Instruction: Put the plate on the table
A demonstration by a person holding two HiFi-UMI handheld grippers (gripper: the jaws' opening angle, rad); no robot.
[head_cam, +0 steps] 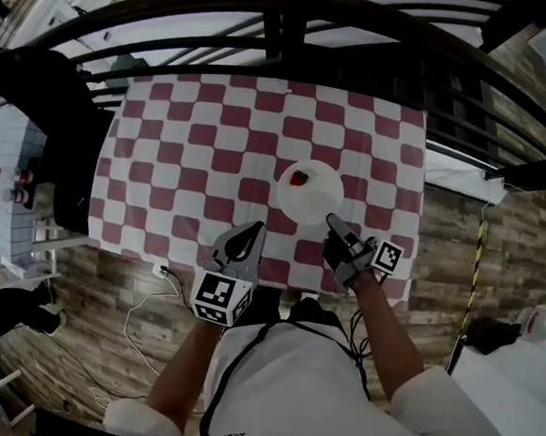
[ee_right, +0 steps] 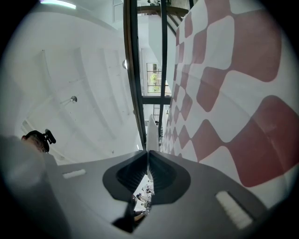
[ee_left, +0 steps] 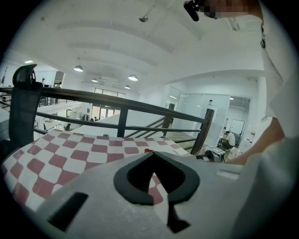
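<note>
My left claw (head_cam: 253,230) hovers over the near edge of the bench (head_cam: 183,154), above the checked cloth. Its jaws are closed tip to tip with nothing between them, so it plays no part here. Further right, on the near right part of the bench, is the white plate (head_cam: 314,200), with a small red thing (head_cam: 298,177) on its far side. My right claw (head_cam: 333,221) comes in from the bench's near edge and is clamped on the plate's near rim, a thin white sliver between the jaws. I can't tell whether the plate rests on the cloth or sits just above it. I judge this to be the set-down: next I lower it flat, part the jaws and draw back toward the near edge.
</note>
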